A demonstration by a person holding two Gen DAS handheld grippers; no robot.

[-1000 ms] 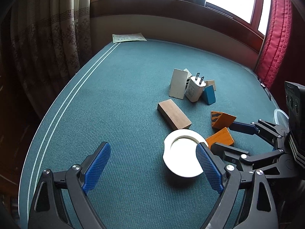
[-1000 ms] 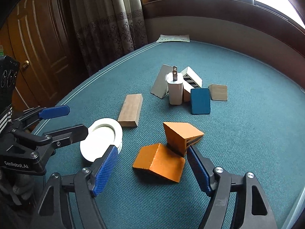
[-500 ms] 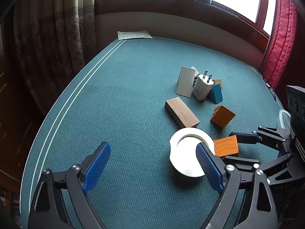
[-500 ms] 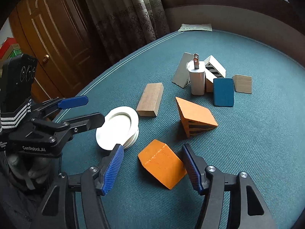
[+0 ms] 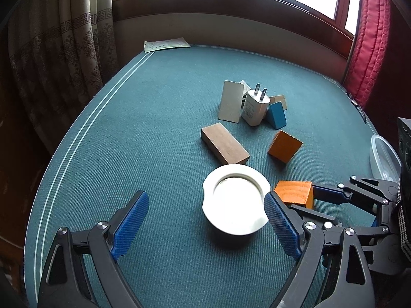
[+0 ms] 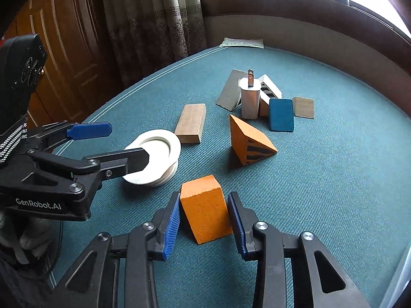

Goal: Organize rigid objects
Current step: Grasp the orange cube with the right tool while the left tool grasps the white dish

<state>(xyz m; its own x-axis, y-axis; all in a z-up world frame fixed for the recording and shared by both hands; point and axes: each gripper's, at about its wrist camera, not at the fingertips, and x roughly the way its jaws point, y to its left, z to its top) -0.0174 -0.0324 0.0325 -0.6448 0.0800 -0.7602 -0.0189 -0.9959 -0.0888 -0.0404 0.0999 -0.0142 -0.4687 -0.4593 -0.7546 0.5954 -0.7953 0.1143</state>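
Right wrist: right gripper (image 6: 204, 217) closes on the orange block (image 6: 204, 209), pads against both sides, beside the white lid (image 6: 154, 156). Left gripper (image 5: 205, 220) gapes empty around it; bare cloth (image 5: 141, 128) stretches leftward to the striped edge.

Right wrist view. The right gripper (image 6: 203, 217) is seen with jaws closing on an orange block (image 6: 204, 210), both pads against its sides, on a teal cloth (image 6: 334, 179). The left gripper (image 6: 119, 143) is held wide over a white round lid (image 6: 156, 151). Beyond are shown a striped orange wedge (image 6: 250, 141), a wooden block (image 6: 191, 123) and a white charger (image 6: 249, 100).
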